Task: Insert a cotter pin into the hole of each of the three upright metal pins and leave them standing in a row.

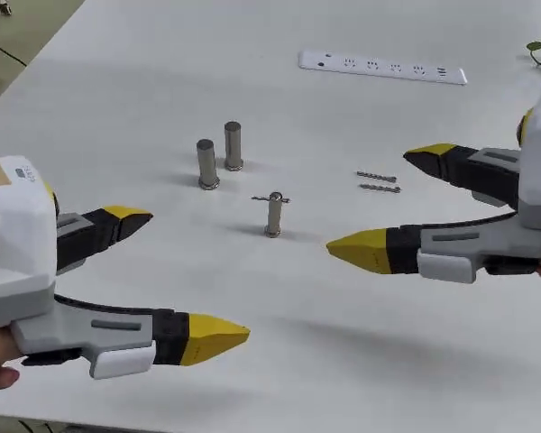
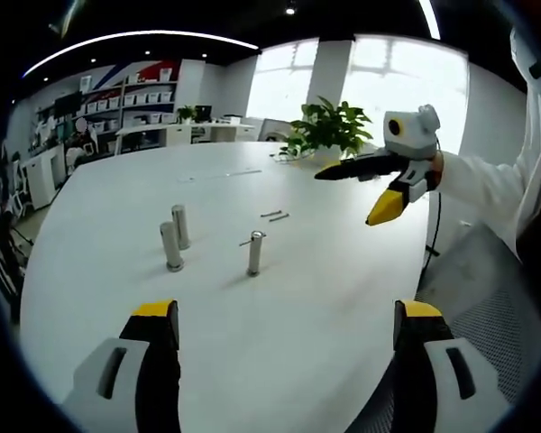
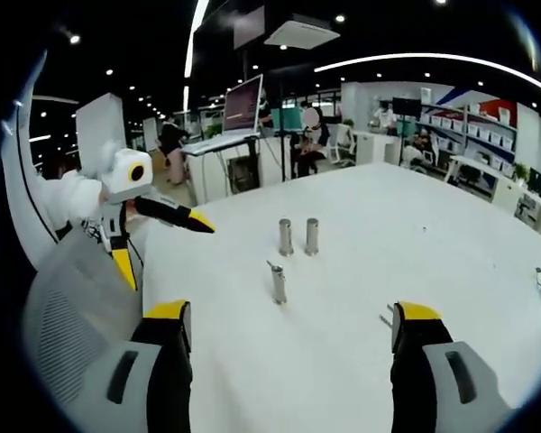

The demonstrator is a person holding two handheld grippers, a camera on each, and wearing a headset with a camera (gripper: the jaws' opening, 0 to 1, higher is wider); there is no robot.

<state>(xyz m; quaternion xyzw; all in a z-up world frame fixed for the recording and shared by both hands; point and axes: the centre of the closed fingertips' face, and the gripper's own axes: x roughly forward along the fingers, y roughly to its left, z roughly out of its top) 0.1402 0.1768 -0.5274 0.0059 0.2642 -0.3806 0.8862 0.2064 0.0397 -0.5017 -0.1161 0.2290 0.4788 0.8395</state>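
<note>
Tabletop (image 1: 162,81) carries all; left gripper (image 1: 198,274) and right gripper (image 1: 367,199) hover above it, jaws wide, empty. Two metal pins (image 1: 206,164) stand together, third metal pin (image 1: 273,216) apart with a cotter pin (image 1: 270,198) through its head; two loose cotter pins (image 1: 377,178) lie near right gripper

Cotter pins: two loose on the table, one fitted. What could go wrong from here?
1. The loose cotter pins are thin and lie flat on the table; the blunt tips of the right gripper may flick them away.
2. The two bare pins stand close together; holding one could topple the other.
3. The fitted pin stands off their line; shifting it into a row could tip it.
</note>
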